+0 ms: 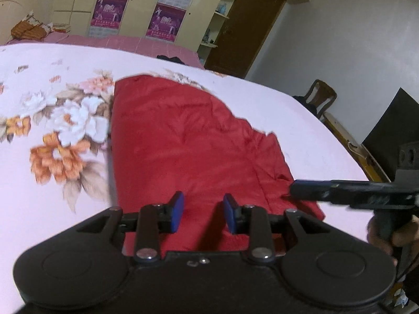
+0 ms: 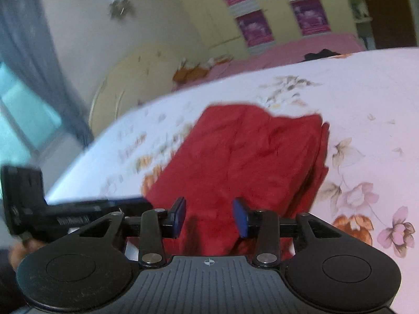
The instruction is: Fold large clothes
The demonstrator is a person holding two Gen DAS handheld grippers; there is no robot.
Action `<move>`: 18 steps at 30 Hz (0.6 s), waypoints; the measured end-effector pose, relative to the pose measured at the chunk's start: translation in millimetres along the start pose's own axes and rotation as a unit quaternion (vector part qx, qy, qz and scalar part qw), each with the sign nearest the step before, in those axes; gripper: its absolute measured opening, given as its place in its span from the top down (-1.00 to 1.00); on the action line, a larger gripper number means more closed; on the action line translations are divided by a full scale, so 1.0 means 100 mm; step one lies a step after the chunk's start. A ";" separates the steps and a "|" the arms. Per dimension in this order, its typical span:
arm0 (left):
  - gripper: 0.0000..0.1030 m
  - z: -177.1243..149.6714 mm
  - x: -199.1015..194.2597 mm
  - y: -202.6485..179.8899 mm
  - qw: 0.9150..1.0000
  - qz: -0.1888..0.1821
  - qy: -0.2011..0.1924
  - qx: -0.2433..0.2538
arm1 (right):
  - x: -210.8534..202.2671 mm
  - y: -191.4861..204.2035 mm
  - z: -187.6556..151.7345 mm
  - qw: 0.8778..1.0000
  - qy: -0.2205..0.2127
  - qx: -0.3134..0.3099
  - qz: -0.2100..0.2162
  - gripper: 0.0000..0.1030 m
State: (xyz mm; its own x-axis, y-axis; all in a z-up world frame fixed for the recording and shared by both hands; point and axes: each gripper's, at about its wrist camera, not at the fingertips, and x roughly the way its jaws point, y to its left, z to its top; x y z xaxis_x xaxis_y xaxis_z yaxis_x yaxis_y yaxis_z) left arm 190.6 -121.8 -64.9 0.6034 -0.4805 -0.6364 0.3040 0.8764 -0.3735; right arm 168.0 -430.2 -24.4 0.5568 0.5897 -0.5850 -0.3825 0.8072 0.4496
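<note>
Blue pads tip the left gripper [image 1: 203, 212], its jaws parted and empty above the near edge of the red garment [image 1: 193, 141]. The right gripper [image 2: 209, 216] likewise stands released, nothing between its pads, with the garment spreading toward twelve o'clock. The folded red cloth lies on a floral bedsheet [image 1: 57, 120]; a yellow wardrobe [image 1: 136, 5] stands beyond.

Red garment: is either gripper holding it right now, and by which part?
Neither. The left gripper and right gripper both have open jaws with nothing clamped; the red garment lies folded on the floral bedsheet.
</note>
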 end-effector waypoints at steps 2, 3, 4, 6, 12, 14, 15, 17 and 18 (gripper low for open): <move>0.39 -0.09 0.02 0.00 1.000 -0.002 0.004 -0.005 | 0.09 -0.02 -0.10 1.000 0.018 -0.009 -0.015 0.28; 0.39 -0.13 0.05 -0.01 1.000 0.000 0.006 -0.006 | 0.14 -0.03 -0.17 0.999 0.028 -0.012 -0.028 0.43; 0.39 -0.16 0.07 0.01 1.000 0.001 0.007 -0.009 | 0.21 -0.06 -0.22 0.999 0.035 -0.008 -0.035 0.49; 0.41 -0.23 0.13 0.05 1.000 0.002 0.015 -0.019 | 0.32 -0.13 -0.28 0.998 0.047 0.001 -0.038 0.55; 0.35 -0.13 0.00 0.05 1.000 -0.001 0.006 -0.020 | 0.15 -0.16 -0.10 0.999 0.013 0.008 -0.033 0.54; 0.32 -0.01 -0.06 0.07 1.000 -0.001 -0.014 -0.010 | 0.02 -0.22 0.08 0.998 -0.030 0.016 -0.043 0.54; 0.32 0.06 -0.05 0.08 1.000 0.001 -0.020 -0.005 | -0.01 -0.25 0.15 0.997 -0.050 0.016 -0.055 0.55; 0.32 0.22 0.01 0.15 0.999 0.002 -0.033 -0.004 | 0.06 -0.35 0.34 0.995 -0.066 0.023 -0.072 0.55; 0.32 0.32 0.07 0.20 0.999 0.000 -0.042 -0.005 | 0.12 -0.43 0.42 0.994 -0.072 0.027 -0.079 0.55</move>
State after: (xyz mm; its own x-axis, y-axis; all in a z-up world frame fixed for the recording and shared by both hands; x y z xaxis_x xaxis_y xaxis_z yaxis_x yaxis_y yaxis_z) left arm 224.1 -106.5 -55.1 0.6630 -0.4751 -0.5785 0.2957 0.8762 -0.3807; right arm 222.1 -458.7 -21.8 0.7089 0.4417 -0.5499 -0.2434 0.8849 0.3972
